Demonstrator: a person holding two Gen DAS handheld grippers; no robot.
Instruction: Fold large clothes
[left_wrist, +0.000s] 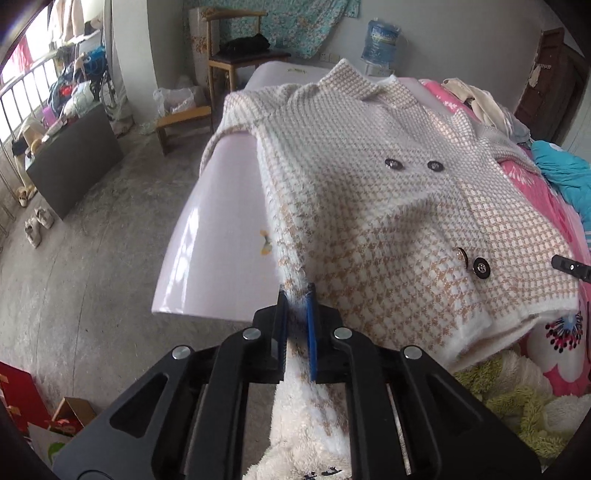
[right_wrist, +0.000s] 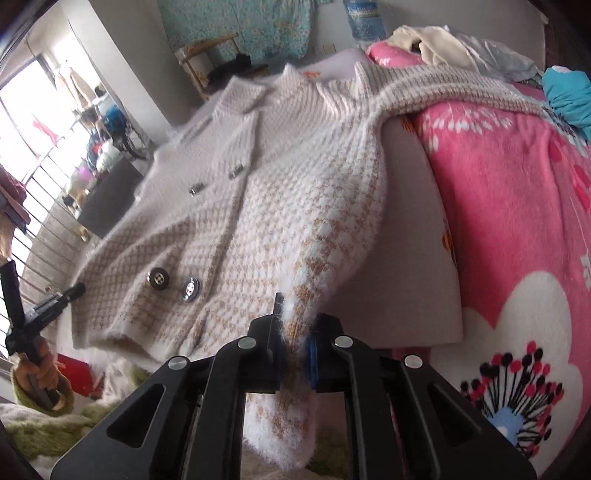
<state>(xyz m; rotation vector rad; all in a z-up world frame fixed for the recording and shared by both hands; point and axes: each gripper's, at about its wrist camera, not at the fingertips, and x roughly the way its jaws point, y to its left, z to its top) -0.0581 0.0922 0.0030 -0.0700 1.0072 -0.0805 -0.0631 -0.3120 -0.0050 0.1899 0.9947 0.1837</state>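
A fuzzy white and tan houndstooth cardigan (left_wrist: 388, 192) with dark buttons lies front up on a pale board (left_wrist: 214, 236). It also shows in the right wrist view (right_wrist: 236, 206). My left gripper (left_wrist: 296, 295) is shut on the cardigan's left sleeve (left_wrist: 284, 236) near the cuff, which hangs down between the fingers. My right gripper (right_wrist: 295, 325) is shut on the right sleeve (right_wrist: 332, 229) near its cuff. The right gripper's tip shows in the left wrist view (left_wrist: 570, 267) at the right edge. The left gripper shows in the right wrist view (right_wrist: 55, 299), at the far left.
The board lies on a bed with a pink flowered blanket (right_wrist: 517, 206). Other clothes (left_wrist: 480, 99) and a teal garment (left_wrist: 565, 170) lie at the back right. A wooden chair (left_wrist: 236, 55), a dark cabinet (left_wrist: 74, 162) and shoes (left_wrist: 38, 221) stand on the floor to the left.
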